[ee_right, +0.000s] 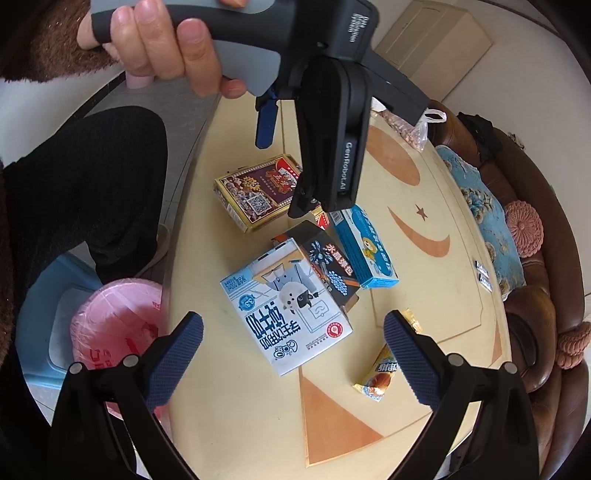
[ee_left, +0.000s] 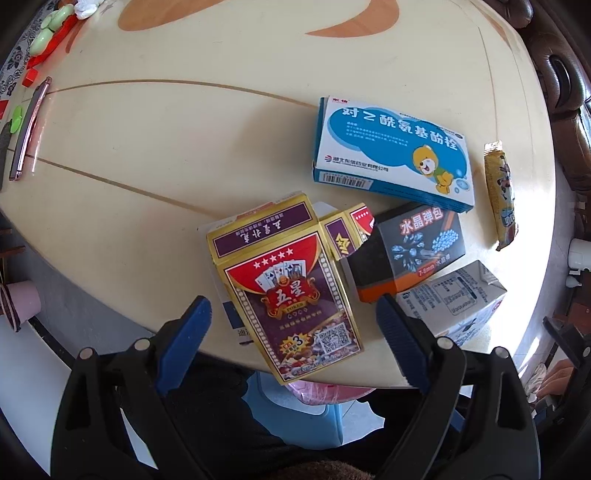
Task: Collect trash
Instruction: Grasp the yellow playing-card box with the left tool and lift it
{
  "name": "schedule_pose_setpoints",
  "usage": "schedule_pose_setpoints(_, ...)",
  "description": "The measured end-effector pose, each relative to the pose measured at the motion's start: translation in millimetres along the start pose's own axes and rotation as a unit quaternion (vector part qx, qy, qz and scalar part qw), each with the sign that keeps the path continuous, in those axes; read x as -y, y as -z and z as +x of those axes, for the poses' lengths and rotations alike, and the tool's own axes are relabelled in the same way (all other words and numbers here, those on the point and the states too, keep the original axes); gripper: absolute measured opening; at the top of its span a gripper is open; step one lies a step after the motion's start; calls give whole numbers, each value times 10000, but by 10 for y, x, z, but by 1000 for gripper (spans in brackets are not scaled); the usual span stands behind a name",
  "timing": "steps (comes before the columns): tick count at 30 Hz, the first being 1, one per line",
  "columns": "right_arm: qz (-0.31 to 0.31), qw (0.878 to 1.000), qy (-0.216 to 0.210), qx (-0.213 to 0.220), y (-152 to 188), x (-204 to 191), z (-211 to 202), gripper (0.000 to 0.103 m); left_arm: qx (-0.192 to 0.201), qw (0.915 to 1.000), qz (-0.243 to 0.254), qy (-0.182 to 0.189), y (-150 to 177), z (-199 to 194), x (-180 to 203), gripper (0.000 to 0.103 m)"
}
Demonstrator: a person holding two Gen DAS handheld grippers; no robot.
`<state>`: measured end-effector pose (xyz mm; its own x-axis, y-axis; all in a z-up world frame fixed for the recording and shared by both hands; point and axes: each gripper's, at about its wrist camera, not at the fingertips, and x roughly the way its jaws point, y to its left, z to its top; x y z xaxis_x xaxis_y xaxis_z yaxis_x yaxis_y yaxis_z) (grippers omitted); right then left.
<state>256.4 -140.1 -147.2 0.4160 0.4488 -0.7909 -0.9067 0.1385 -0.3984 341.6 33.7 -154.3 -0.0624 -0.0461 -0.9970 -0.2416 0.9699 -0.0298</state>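
Observation:
Trash lies on a cream table (ee_left: 166,155). A gold-and-purple poker card box (ee_left: 295,295) lies at the near edge, straight ahead of my open left gripper (ee_left: 291,321), which hovers above it. Beside it are a black-and-orange box (ee_left: 406,251), a blue-and-white medicine box (ee_left: 391,151), a white milk carton (ee_left: 454,299) and a yellow snack wrapper (ee_left: 500,195). My right gripper (ee_right: 293,350) is open and empty over the milk carton (ee_right: 288,310), with the wrapper (ee_right: 380,369) by its right finger. The left gripper's body (ee_right: 332,147) hangs over the card box (ee_right: 255,192).
A bin with a pink liner (ee_right: 114,332) stands on a blue stool (ee_right: 40,306) below the table's near edge. A phone (ee_left: 31,129) and red and green bits (ee_left: 51,33) lie at the far left. A brown sofa (ee_right: 535,258) with cushions runs along the right.

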Motion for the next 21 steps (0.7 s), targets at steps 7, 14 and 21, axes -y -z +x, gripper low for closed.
schedule_pose_setpoints(7, -580, 9979, 160, -221, -27, -143, 274, 96, -65, 10000, -44, 6, -92, 83, -56, 88)
schedule_pose_setpoints(14, -959, 9944, 374, -222, -18, -260, 431, 95, -97, 9999, -99, 52, -242, 139, -143, 88)
schedule_pose_setpoints(21, -1049, 9931, 360, -390, -15, -296, 604, 89, -129, 9999, -85, 35, -270, 252, -224, 88)
